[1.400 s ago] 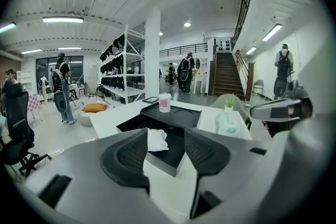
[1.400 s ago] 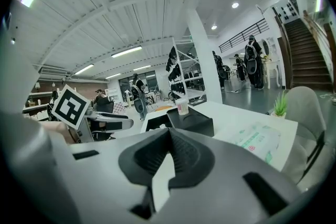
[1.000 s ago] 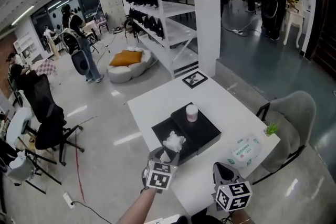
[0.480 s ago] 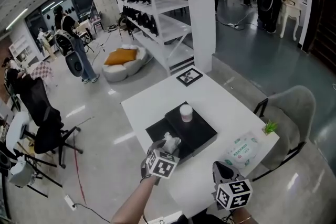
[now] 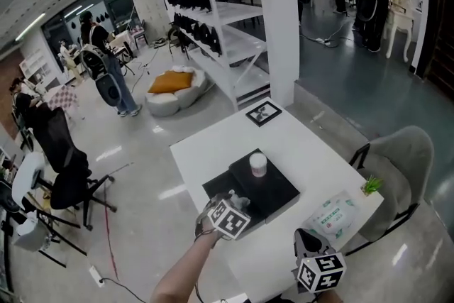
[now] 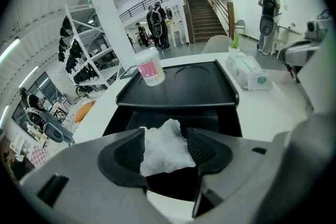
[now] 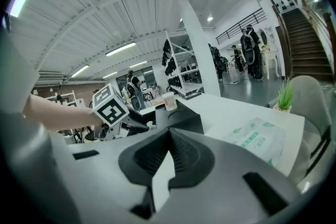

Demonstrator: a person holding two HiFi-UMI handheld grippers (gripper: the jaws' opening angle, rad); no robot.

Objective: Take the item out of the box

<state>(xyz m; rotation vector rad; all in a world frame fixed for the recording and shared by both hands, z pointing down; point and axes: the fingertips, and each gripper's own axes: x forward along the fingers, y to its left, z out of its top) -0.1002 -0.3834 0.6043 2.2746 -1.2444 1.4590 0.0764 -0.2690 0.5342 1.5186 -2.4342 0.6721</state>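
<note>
A black box (image 5: 218,188) stands open on the white table (image 5: 298,138), and its lid (image 5: 273,184) lies beside it with a small pink-and-white cup (image 5: 257,164) on top. A crumpled white item (image 6: 163,147) lies inside the box. My left gripper (image 5: 225,202) reaches into the box. Its jaws are opening and the white item sits between the pads (image 6: 128,152) without being squeezed. My right gripper (image 5: 308,246) hangs near the table's front edge, shut and empty, with its tips (image 7: 168,134) meeting.
A pack of wet wipes (image 5: 337,208) lies right of the box, with a small green plant (image 5: 370,186) at the table's right edge. A marker card (image 5: 263,112) sits at the far corner. A grey chair (image 5: 404,160) stands to the right. White shelving and people fill the room behind.
My left gripper has moved forward into the box and now straddles the white item. The right gripper has stayed near the front edge.
</note>
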